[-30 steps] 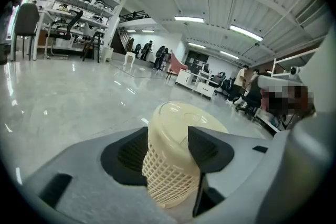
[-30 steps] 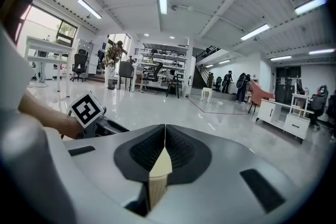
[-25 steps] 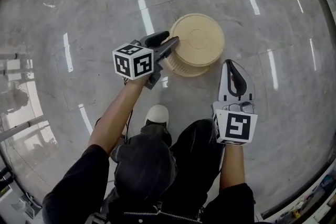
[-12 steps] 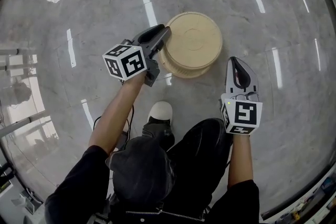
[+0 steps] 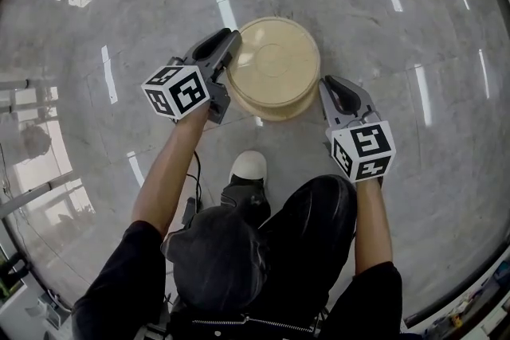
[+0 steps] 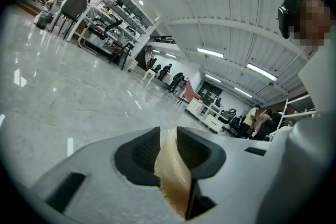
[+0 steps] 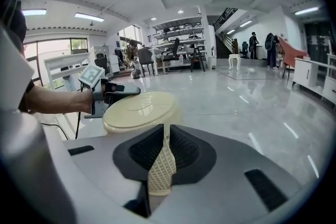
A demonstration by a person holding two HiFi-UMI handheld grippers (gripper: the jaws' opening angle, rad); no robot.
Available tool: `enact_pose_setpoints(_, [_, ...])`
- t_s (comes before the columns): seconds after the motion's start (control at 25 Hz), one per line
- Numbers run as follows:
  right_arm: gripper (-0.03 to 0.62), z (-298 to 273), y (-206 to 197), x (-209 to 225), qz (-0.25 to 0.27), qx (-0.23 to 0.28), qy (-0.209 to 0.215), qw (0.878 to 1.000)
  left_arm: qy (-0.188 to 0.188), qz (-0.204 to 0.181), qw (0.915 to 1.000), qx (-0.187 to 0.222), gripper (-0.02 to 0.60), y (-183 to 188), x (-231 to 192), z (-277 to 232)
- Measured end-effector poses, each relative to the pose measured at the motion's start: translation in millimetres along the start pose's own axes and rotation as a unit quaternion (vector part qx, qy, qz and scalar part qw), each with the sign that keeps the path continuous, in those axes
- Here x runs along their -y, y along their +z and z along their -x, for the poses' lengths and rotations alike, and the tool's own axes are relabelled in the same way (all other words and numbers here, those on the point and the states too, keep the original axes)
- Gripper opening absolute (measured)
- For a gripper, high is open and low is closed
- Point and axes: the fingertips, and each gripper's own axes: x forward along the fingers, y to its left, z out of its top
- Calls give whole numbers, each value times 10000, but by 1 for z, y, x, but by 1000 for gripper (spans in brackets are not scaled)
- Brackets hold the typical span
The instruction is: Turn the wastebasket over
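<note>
A cream wastebasket (image 5: 273, 64) stands upside down on the marble floor, its round bottom facing up. My left gripper (image 5: 231, 40) is at its left side. Its jaws are closing, and a strip of the cream wall (image 6: 173, 176) sits pinched between the pads (image 6: 144, 152). My right gripper (image 5: 327, 84) touches the basket's right side. Its jaws are opening by a narrow slit, and the latticed wall (image 7: 160, 165) shows in that slit. In the right gripper view the basket's bottom (image 7: 139, 110) lies just ahead, with the left gripper (image 7: 113, 89) beyond it.
The person's white shoe (image 5: 249, 167) and knee are just behind the basket, and a thin black cable (image 5: 194, 187) trails by the left arm. Shelves and chairs (image 7: 173, 57), desks and several people stand far off across the glossy floor.
The left gripper slid from the basket's near-left rim round to its left side and narrowed its jaws. The right gripper came forward and down from open floor to the basket's right side.
</note>
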Motion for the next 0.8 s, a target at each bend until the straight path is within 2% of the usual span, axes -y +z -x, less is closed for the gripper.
enact_pose_setpoints(0.2, [21,-2,11,-18,425,11,168,9990,132,-115,9998,117,103,9,-7,7])
enact_pose_setpoints(0.32, [21,-9,16,-20,537,47,93,9985,232,-310,9991,194,101,19,-21,18])
enact_pose_setpoints(0.4, [22,-9,10,-6,341,20,-8,9994,245,-437,9985,232,94,24,-30,25])
enact_pose_setpoints(0.48, [88,-10,-4,15,15,-110,-63,9999,250,-572,9977,254,94,29,-36,30])
enact_pose_setpoints(0.6, [151,-25,-32,36,-255,-372,2,9990,317,-734,9963,305,87,36,-49,35])
enact_pose_setpoints(0.72, [155,-56,-58,43,-639,-616,194,9959,370,-933,9945,316,86,42,-60,36])
enact_pose_setpoints(0.8, [155,-80,-72,55,-804,-785,151,9936,418,-991,9937,326,86,47,-67,34])
